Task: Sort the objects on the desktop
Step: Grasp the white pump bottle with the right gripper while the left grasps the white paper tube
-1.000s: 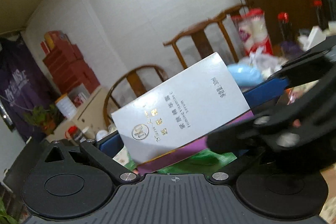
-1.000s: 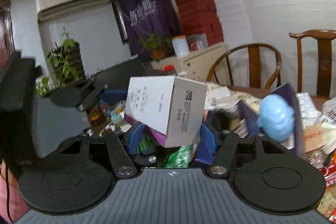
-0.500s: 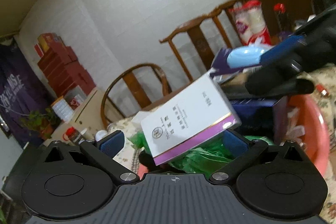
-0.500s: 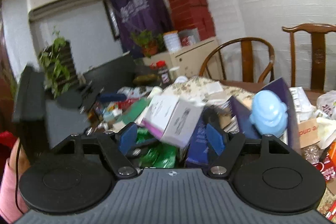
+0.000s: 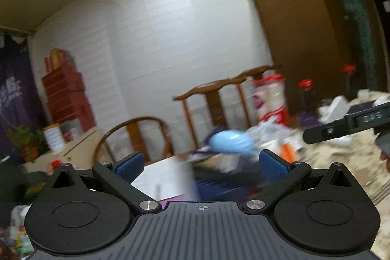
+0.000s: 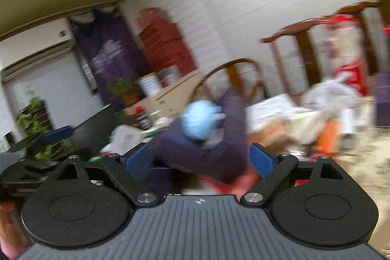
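Left wrist view gives me a white brick wall, a brown cabinet (image 5: 304, 40), wooden chairs (image 5: 214, 109) and a cluttered worktop (image 5: 346, 157) with a pale patterned cover, all smeared by motion. My left tongs (image 5: 199, 166) are spread wide with nothing between the blue pads; below them lies the white box (image 5: 163, 180), a purple edge showing, its long axis running away toward the far right, flat-face up. A light blue toy (image 5: 230, 141) sits just beyond, on a dark purple carton (image 5: 219, 183). In the right wrist view my right tongs (image 6: 199, 158) are likewise released and empty, facing that blue toy (image 6: 199, 122).
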Tool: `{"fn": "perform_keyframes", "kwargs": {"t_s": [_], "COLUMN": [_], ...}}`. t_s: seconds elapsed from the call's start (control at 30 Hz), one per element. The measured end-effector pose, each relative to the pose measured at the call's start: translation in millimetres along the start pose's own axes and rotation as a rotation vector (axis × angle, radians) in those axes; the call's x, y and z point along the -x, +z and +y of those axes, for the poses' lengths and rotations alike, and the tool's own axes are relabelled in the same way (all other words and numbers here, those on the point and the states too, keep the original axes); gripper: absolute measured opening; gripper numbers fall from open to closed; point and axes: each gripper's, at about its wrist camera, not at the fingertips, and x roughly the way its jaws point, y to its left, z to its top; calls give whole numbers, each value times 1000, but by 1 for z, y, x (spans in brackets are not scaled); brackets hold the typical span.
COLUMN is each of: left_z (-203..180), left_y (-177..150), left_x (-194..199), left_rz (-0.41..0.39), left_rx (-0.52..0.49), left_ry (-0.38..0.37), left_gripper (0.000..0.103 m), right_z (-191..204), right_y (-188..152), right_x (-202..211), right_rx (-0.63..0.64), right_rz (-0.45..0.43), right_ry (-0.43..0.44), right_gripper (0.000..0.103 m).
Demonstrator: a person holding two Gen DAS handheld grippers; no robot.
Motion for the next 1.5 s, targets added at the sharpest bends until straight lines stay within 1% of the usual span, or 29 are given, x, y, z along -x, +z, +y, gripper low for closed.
{"fn": "perform_keyframes", "kwargs": {"t_s": [0.03, 0.07, 0.17, 0.23, 0.3, 0.37, 0.43, 0.47, 0.5, 0.6, 0.67, 0.7, 0.73, 0.77, 0.83, 0.93, 1.03, 1.1, 1.2, 1.3, 1.37, 1.43, 1.5], "left_z": [-16, -33, -85, -121, -155, -185, -207, -215, -222, -231, -234, -234, -234, -233, -228, -223, -219, -218, -218, -225, -235, -244, -251], "left_y": [4, 8, 21, 25, 23, 16, 8, 4, 0, -12, -19, -23, -26, -29, -35, -43, -43, -40, -32, -20, -11, -5, -2], "left_x": [-5, -12, -46, -76, -105, -135, -162, -177, -190, -218, -233, -240, -242, -246, -251, -257, -264, -270, -282, -299, -314, -331, -351], "left_rz": [-6, -4, 34, 75, 119, 148, 181, 206, 230, 275, 297, 311, 323, 334, 351, 367, 379, 385, 377, 343, 326, 305, 322], "left_rx": [5, 17, 37, 22, -16, -62, -98, -105, -103, -83, -78, -77, -72, -61, -25, 19, 25, 15, 6, -23, -70, -123, -165], "left_ry": [-16, -35, -92, -105, -115, -99, -62, -48, -50, -83, -68, -44, -28, -29, -52, -62, -29, -9, 11, 25, 16, 14, 42], "left_gripper": [103, 103, 103, 103, 103, 103, 103, 103, 103, 103, 103, 103, 103, 103, 103, 103, 103, 103, 103, 103, 103, 103, 103], "right_z": [-12, -23, -69, -101, -132, -156, -179, -187, -196, -216, -228, -234, -237, -240, -244, -248, -255, -258, -264, -268, -269, -274, -276], "right_y": [0, 1, 6, 12, 16, 18, 20, 19, 18, 14, 10, 9, 7, 6, 4, 4, 3, 2, -2, -6, -8, -10, -11], "right_x": [8, 16, 40, 51, 59, 58, 51, 48, 44, 28, 16, 13, 10, 6, -2, -13, -26, -32, -42, -51, -55, -56, -54], "right_rx": [-10, -20, -65, -105, -129, -115, -89, -67, -36, 18, 22, 22, 22, 22, 29, 43, 44, 47, 42, 72, 98, 78, 81], "right_rz": [-9, -20, -43, -58, -66, -27, 23, 37, 53, 110, 144, 150, 158, 169, 187, 205, 238, 237, 252, 256, 250, 236, 220], "right_ry": [-32, -66, -176, -249, -310, -361, -417, -434, -455, -499, -503, -506, -510, -510, -502, -529, -547, -570, -574, -620, -633, -634, -626], "right_gripper": [97, 97, 97, 97, 97, 97, 97, 97, 97, 97, 97, 97, 97, 97, 97, 97, 97, 97, 98, 98, 98, 98, 98]}}
